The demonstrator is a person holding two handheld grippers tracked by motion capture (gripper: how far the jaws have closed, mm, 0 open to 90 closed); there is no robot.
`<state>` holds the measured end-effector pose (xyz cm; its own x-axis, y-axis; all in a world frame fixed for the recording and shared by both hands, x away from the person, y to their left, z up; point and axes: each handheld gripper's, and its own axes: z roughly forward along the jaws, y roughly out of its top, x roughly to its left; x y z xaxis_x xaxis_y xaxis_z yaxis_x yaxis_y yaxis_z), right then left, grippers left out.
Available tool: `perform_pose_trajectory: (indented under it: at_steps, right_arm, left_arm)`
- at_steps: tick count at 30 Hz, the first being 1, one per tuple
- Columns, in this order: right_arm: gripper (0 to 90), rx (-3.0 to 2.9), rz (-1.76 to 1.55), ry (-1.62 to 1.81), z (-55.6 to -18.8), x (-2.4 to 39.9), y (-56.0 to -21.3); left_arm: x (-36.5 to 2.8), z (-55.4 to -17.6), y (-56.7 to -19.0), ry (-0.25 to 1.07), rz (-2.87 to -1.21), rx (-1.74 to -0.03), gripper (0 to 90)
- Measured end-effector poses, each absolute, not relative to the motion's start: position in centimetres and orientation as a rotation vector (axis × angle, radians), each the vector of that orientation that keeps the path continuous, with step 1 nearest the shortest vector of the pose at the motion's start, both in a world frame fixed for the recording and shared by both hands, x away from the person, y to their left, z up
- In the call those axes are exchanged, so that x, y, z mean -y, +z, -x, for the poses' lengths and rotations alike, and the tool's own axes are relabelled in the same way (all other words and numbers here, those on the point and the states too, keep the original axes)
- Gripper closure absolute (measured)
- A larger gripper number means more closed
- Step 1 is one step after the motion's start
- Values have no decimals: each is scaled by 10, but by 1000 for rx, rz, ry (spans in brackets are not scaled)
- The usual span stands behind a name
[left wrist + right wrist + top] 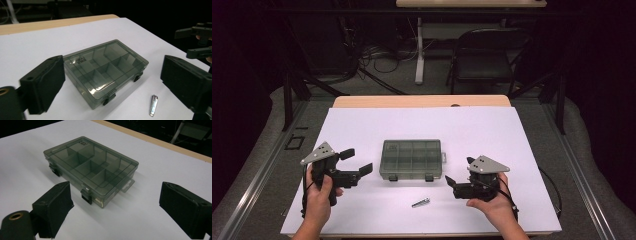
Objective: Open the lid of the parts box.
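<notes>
High view: a closed box (411, 159) lies mid-worktop (492, 135) between the left claw (356, 161) and right claw (458, 175), both spread and empty; a clipper (420, 202) lies nearer the person. Left gripper view: jaws apart, box (105, 68) and clipper (153, 105) between them. Right gripper view: jaws apart, box (91, 168) ahead.

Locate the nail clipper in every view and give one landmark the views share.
High view: the nail clipper lies on the white sheet, near the front edge, between the two grippers.
Left gripper view: lower right, in front of the box.
Right gripper view: not in this picture.
Shared landmark: the smoky compartment box, lid shut.
</notes>
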<state>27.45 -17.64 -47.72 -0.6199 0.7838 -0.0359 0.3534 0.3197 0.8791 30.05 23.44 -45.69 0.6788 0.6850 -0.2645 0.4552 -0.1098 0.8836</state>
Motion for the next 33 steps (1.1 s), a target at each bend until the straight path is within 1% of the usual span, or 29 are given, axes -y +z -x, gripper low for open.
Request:
perform_pose_trajectory:
  at_steps: [2,6,7,8,11,12,15,17,18,19,20,21,22,23,24,25,27,31,33]
  right_arm:
    - [102,-2130,-1003,1245,-279,172,-475]
    - [99,-2142,-1008,1247,-290,164,-474]
    - [119,-2139,-1009,1246,-292,161,-474]
    - [119,-2139,-1009,1246,-292,161,-474]
    - [198,-2137,-1004,1199,-298,153,-476]
    - [198,-2137,-1004,1199,-298,153,-476]
    - [272,-2141,-991,1170,-302,148,-479]
    - [332,-2138,-993,1166,-303,146,-481]
    - [402,-2138,-997,1168,-304,145,-482]
    - [456,-2146,-993,1181,-303,145,-484]
    - [523,-2149,-987,1198,-301,146,-489]
    - [523,-2149,-987,1198,-301,146,-489]
    - [540,-2147,-991,1206,-300,146,-492]
    - [552,-2152,-993,1208,-300,145,-494]
    - [576,-2163,-995,1181,-298,146,-498]
    - [576,-2163,-995,1181,-298,146,-498]
    - [602,-2158,-1001,1175,-297,147,-502]
    - [655,-2149,-1024,1189,-294,147,-513]
    - [709,-2163,-1032,1209,-292,147,-517]
  left_arm:
    - [-232,-306,-457,224,-1759,-906,2]
    - [-226,-313,-459,208,-1768,-917,4]
    - [-224,-315,-460,204,-1776,-914,4]
    - [-221,-316,-461,209,-1782,-914,4]
    - [-214,-319,-465,199,-1790,-905,4]
    - [-212,-320,-467,192,-1798,-903,4]
    - [-208,-323,-473,224,-1824,-919,18]
    - [-207,-324,-478,232,-1827,-933,98]
    - [-207,-324,-481,237,-1829,-940,152]
    - [-207,-325,-484,234,-1834,-951,167]
    - [-208,-325,-489,224,-1831,-955,256]
    - [-208,-325,-489,224,-1831,-955,313]
    - [-208,-324,-491,228,-1821,-964,313]
    - [-209,-324,-494,234,-1818,-970,336]
    - [-210,-323,-496,242,-1818,-979,409]
    - [-210,-322,-498,252,-1823,-982,409]
    - [-211,-321,-501,278,-1839,-992,484]
    - [-211,-319,-508,309,-1891,-1008,530]
    - [-211,-317,-513,331,-1919,-1019,554]
